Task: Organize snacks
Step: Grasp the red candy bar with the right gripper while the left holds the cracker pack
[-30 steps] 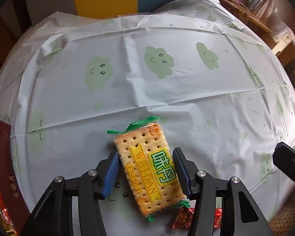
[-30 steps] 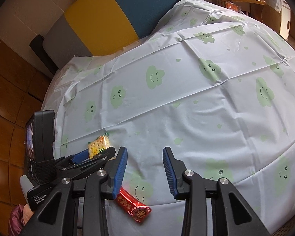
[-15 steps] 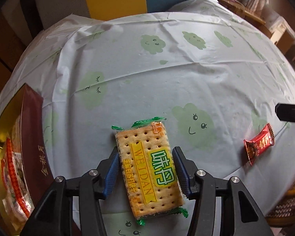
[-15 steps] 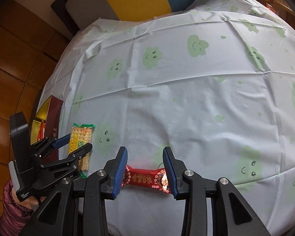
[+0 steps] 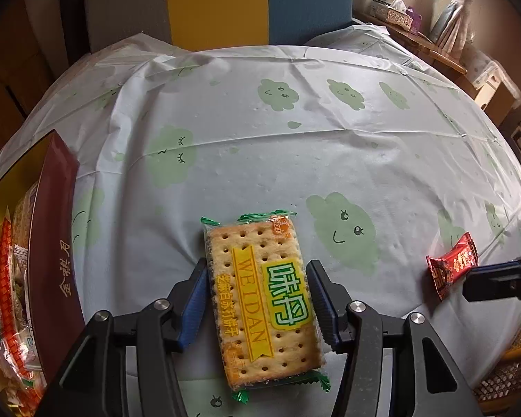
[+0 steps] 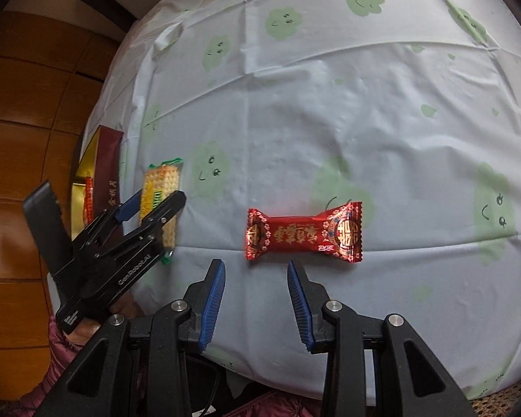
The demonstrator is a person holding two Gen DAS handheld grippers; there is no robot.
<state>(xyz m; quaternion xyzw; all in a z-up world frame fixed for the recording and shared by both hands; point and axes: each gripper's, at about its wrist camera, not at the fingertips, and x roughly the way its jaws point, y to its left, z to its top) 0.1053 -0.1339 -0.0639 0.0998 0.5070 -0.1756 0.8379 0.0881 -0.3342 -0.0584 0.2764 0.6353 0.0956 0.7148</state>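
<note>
A clear pack of crackers [image 5: 260, 295] with a yellow and green label sits between the blue pads of my left gripper [image 5: 257, 271], just above the tablecloth. The jaws are opening, and both pads still touch the pack's long edges. From the right wrist view the same pack [image 6: 159, 180] shows in my left gripper [image 6: 159, 196]. A red wrapped candy [image 6: 304, 231] lies flat on the cloth just beyond the tips of my right gripper [image 6: 255, 266], which stands open with nothing between its fingers. One black finger of my right gripper [image 5: 496, 278] sits beside the candy [image 5: 451, 267].
A maroon and gold box [image 5: 52, 243] holding several wrapped snacks stands at the table's left edge, close to my left gripper; it also shows as the box [image 6: 104, 173] in the right wrist view. The white cloud-print tablecloth [image 5: 295, 156] covers the round table. A chair stands behind.
My left gripper carried the cracker pack leftward until the box came into view, then held still. The candy, between my right fingers half a second ago, now lies beyond their tips.
</note>
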